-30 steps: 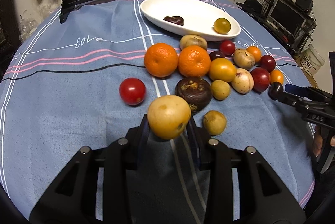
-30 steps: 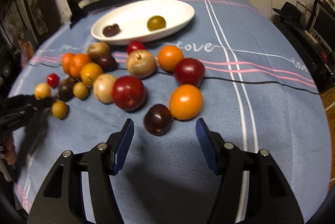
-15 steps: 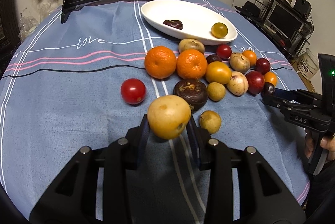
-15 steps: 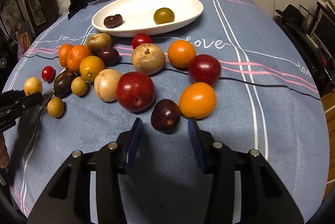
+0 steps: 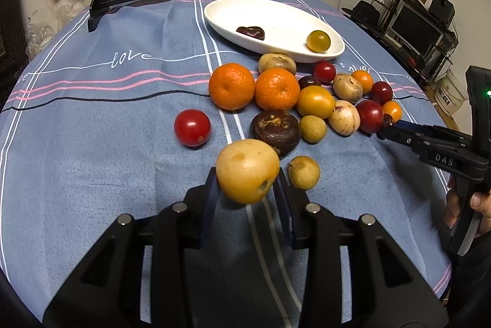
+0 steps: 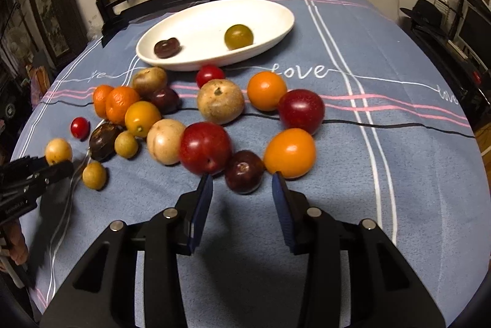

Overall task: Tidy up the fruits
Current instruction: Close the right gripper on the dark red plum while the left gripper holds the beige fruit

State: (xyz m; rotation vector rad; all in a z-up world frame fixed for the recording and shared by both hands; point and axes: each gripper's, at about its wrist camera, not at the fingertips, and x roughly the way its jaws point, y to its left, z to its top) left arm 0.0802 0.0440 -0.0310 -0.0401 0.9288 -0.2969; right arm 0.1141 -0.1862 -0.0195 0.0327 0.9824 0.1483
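Plate (image 6: 277,27), 12 o'clock: 2 fruits in. Approx. 17 left on cloth (image 5: 92,144) (I count roughly). My left gripper (image 5: 247,196) clamps yellow fruit (image 5: 247,170); right gripper (image 6: 242,193), jaws just closing, brackets dark plum (image 6: 244,171), no pad contact.

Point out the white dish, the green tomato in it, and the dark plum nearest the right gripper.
White dish (image 6: 276,12): right wrist view, bare inside near its right rim.
Green tomato (image 6: 238,36): right wrist view, middle of its skin.
Dark plum (image 6: 244,171): right wrist view, middle of its front face.
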